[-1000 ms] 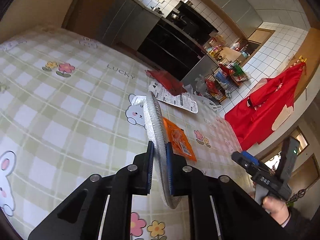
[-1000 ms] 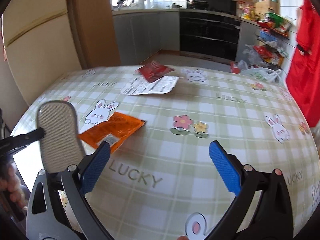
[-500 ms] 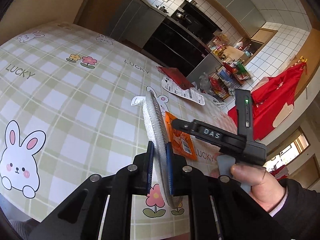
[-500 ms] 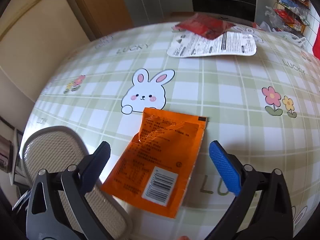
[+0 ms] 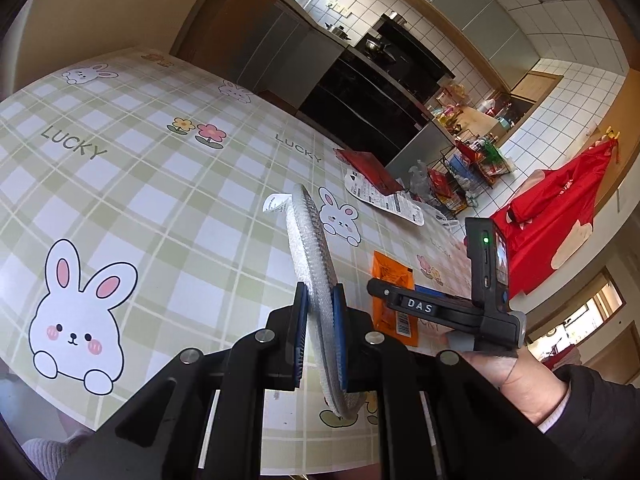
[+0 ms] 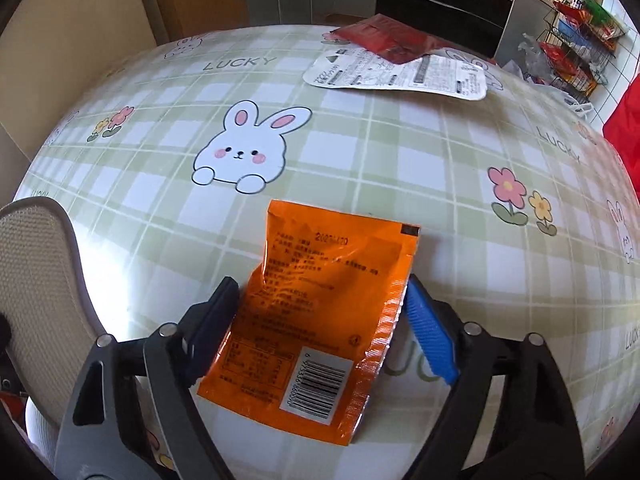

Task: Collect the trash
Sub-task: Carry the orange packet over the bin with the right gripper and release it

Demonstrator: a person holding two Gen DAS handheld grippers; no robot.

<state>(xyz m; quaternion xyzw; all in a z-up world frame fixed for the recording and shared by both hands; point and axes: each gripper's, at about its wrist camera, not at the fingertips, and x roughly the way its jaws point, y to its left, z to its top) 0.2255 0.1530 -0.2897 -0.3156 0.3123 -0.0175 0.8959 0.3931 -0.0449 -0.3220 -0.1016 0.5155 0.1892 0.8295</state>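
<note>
Altogether four trash pieces: one padded mailer (image 5: 316, 264) pinched in left claw (image 5: 320, 344), right claw (image 6: 320, 320) closing astride one orange packet (image 6: 316, 300).

Left gripper (image 5: 320, 336) clamped; right gripper (image 6: 320, 320) closing, fingers (image 6: 430, 336) seemingly not yet pressing.

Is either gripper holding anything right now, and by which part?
Left gripper clamps the bubble mailer near its bottom edge. Right gripper straddles the orange packet, closing.
</note>
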